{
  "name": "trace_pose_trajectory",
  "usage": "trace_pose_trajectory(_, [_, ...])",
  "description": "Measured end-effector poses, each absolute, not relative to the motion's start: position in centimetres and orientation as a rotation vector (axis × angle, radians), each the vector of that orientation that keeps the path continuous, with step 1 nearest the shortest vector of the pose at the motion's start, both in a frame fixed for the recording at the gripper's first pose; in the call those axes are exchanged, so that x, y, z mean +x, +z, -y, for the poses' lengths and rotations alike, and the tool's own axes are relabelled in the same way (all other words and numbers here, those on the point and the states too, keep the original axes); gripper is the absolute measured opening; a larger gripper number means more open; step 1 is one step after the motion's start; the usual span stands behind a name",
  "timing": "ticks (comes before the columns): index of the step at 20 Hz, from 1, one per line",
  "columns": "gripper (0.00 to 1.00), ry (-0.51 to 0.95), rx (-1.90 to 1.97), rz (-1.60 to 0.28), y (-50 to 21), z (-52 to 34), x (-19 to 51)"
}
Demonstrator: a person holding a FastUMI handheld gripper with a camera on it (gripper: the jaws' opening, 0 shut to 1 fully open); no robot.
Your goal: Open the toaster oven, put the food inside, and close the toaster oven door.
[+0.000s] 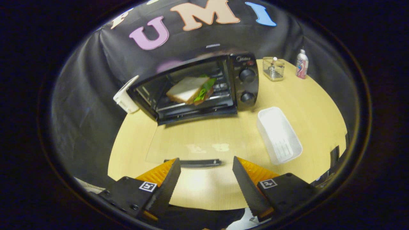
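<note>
**Fingers wide apart at the door handle, sandwich already in the oven**

Fingers of the gripper [206,166] are spread wide and hold nothing. Just ahead of them, between the two tips, lies the dark bar handle [192,163] of the glass door [191,140]. That door hangs all the way down, flat over the wooden table [313,105], so clear that the wood shows through it.

Beyond the door sits the black toaster oven [198,86], its mouth open. Inside, on the rack, the sandwich [189,90] leans at a tilt, white bread on top and green leaf poking out one side. So the food looks to be in, and I think only closing the door is left.

What could go wrong? With the fingers this far apart, they might slip past the thin handle and miss it. A push at one end only could twist the door. If it is lifted too fast it could slam and shake the tilted sandwich off the rack. If the sandwich sticks out toward the front, the door could bump it and not shut; how near it sits to the front is hard to tell.

Near the oven's knob side lies an empty white tray [278,134], close enough for a wide swing to knock it. A small white box [125,95] rests against the oven's other side. Farther back stand a wire holder [273,68] and a little bottle [302,64], well away.
</note>
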State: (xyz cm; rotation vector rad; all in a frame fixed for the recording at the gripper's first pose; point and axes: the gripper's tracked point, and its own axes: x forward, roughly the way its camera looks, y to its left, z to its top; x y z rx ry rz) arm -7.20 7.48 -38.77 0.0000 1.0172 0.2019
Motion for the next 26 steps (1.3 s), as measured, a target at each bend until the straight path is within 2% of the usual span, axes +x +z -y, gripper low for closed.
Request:
trace_pose_trajectory(6, [1.00,0.161,-0.068,-1.088,-43.2,-6.7,-8.0])
trace_pose_trajectory(13, [1.00,0.129,-0.073,-1.094,-44.6,-6.3,-6.6])
trace_pose_trajectory(26, [0.99,0.137,0.036,-0.927,-37.3,-8.3,-3.2])
